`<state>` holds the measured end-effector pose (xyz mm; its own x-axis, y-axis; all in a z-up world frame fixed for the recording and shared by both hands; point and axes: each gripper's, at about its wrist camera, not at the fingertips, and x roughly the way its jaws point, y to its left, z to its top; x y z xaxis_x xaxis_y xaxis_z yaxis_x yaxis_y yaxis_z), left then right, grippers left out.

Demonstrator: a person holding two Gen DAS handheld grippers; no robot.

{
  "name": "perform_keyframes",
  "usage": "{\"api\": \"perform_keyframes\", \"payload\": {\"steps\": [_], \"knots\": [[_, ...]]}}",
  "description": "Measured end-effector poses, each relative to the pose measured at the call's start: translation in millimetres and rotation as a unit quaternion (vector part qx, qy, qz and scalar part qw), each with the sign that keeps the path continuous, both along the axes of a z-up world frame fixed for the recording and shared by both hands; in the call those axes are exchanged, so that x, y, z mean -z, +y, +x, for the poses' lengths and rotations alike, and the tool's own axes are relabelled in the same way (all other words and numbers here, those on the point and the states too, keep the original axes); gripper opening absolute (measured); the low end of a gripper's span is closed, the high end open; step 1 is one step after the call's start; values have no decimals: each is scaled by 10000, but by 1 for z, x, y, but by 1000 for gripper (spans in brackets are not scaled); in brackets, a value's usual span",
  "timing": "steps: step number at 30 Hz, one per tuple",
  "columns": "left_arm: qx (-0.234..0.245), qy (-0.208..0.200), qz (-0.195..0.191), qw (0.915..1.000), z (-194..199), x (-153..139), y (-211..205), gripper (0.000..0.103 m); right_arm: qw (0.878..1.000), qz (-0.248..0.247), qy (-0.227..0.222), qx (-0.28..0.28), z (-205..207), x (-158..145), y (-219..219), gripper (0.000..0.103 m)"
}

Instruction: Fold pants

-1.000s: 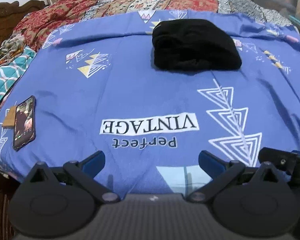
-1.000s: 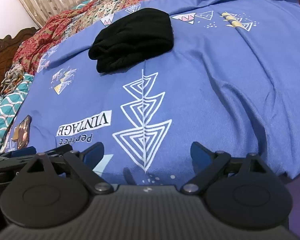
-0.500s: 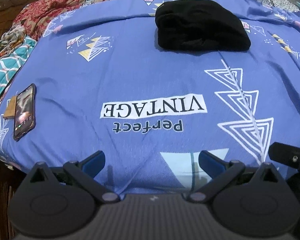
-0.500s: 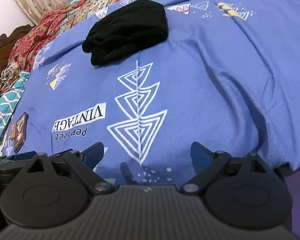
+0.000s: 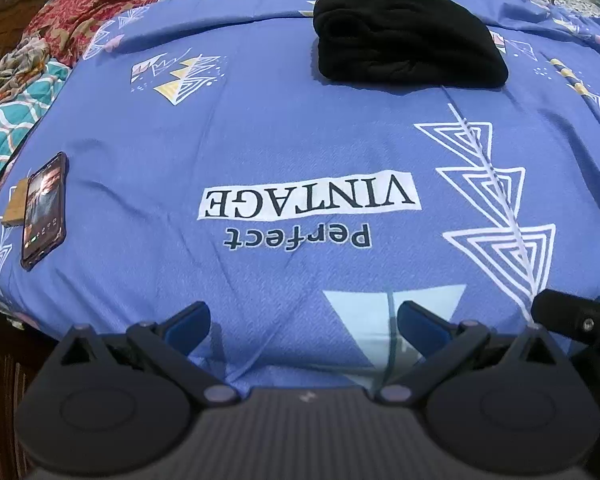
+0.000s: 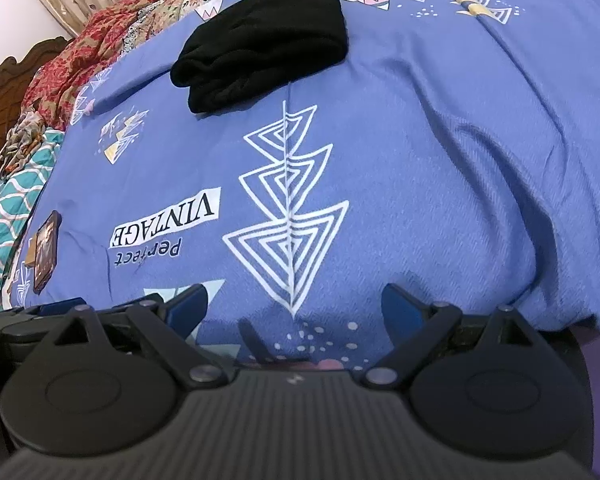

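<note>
The black fabric pants [image 5: 408,36], already in a compact folded bundle, lie near the far edge of the blue printed bedspread [image 5: 300,140], long axis running left to right. The left gripper [image 5: 302,320] and right gripper [image 6: 294,306] both stand wide and empty at the near edge, well apart from the bundle. It lies straight ahead of both; which is nearer cannot be told.

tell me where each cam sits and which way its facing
Left wrist: on the left tool, low at the bed's near edge, facing the folded black pants; own open fingers show.
Right wrist: on the right tool, aimed likewise; the left tool's body shows lower left.
Shared: pants, blue bedsheet, phone.
</note>
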<state>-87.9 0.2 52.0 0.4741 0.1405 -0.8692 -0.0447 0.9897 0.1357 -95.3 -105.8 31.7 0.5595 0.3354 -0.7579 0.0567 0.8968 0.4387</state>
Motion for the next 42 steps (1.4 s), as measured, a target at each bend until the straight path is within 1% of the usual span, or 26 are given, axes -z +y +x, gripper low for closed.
{"api": "perform_keyframes", "payload": {"steps": [3, 5, 9, 16, 19, 22, 25, 30, 32, 36, 38, 42], "knots": [[2, -19, -11, 10000, 0, -1, 0, 103, 10000, -55, -44, 13, -2, -2, 3, 95], [11, -65, -14, 10000, -1, -2, -1, 103, 9997, -156, -172, 34, -3, -6, 4, 95], [53, -221, -5, 9997, -4, -7, -2, 103, 9972, -411, -621, 36, -10, -19, 7, 95], [110, -666, 83, 9977, -10, -22, -3, 103, 9899, -733, -1212, 20, -16, -35, 14, 95], [122, -807, 106, 9966, -12, -27, -3, 103, 9866, -855, -1387, 22, -19, -40, 19, 95], [127, -874, 75, 9961, -13, -29, -2, 103, 9848, -938, -1462, 3, -20, -42, 21, 95], [126, -984, -4, 9951, -18, -32, -1, 103, 9838, -1004, -1484, 105, -25, -43, 31, 96], [137, -1385, -178, 9901, -32, -43, 2, 103, 9804, -1136, -1553, 425, -34, -47, 32, 96], [153, -1473, -232, 9887, -36, -45, 3, 103, 9783, -1223, -1593, 503, -37, -47, 26, 96], [233, -1557, -400, 9867, -45, -49, 8, 103, 9762, -1260, -1703, 465, -43, -49, 26, 96], [252, -1570, -422, 9864, -48, -49, 10, 103, 9752, -1243, -1787, 386, -44, -50, 27, 96], [178, -1452, -440, 9883, -49, -46, 15, 103, 9748, -1303, -1778, 340, -44, -50, 36, 96]]}}
